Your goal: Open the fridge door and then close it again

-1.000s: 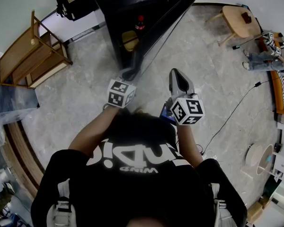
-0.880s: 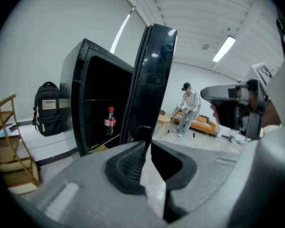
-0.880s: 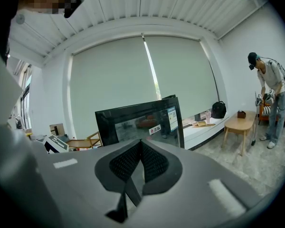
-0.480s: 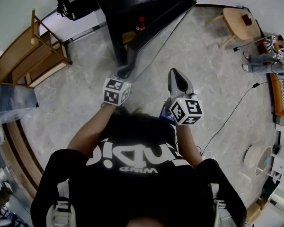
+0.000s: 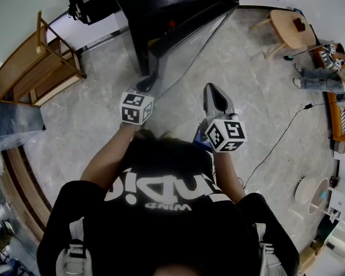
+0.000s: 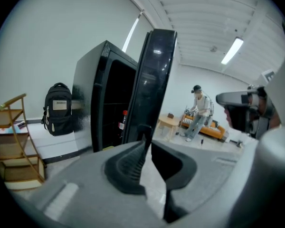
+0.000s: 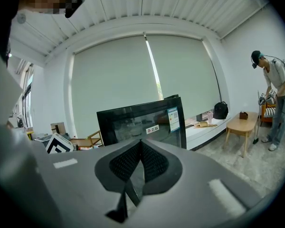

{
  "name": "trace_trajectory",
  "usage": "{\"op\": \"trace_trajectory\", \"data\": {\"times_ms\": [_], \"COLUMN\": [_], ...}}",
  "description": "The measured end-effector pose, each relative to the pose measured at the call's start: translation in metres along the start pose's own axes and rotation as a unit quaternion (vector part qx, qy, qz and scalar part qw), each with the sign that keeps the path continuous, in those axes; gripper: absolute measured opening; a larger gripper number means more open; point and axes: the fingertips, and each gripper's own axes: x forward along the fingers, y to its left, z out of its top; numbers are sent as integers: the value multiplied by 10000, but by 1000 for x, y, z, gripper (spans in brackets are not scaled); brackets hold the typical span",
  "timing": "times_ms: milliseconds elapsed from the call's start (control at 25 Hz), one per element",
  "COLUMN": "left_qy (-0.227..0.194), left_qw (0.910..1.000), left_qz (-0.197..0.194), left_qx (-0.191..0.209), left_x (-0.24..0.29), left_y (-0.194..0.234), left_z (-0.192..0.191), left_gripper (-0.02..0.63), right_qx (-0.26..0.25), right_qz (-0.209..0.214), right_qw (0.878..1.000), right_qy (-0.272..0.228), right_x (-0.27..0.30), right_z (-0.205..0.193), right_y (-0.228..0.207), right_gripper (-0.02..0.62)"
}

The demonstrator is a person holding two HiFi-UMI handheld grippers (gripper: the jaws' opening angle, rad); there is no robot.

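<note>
Left gripper view: left hand-held gripper (image 6: 146, 140) pinched tight on the near edge of the ajar fridge door (image 6: 154, 80), straight ahead.

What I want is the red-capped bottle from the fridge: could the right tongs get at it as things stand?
Probably not. The half-open door stands between the right tongs and the bottle; they face its outer front. The left tongs, shut on the door's edge, sit nearer the opening.

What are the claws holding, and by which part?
Left claw pinches the fridge door by its free edge. Right claw holds nothing.
</note>
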Motion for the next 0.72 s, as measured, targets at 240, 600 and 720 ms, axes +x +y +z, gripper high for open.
{"op": "trace_trajectory", "data": {"times_ms": [240,600,720], "left_qy": [-13,-66,-107], "left_qw": [10000,9996,9994], "left_qz": [58,219,283], "left_qx": [-24,-141,-185], "left_x": [3,5,6], "left_y": [12,32,40], "left_z": [3,11,13], "left_gripper": [41,43,44], "right_qx": [3,10,14], "right_qz": [-6,3,-1], "right_qw": [10000,10000,10000], "right_qy": [16,47,61], "right_x": [5,12,14], "right_z": [0,1,0], "right_y": [-1,0,0], "right_gripper": [-2,-2,-2]}}
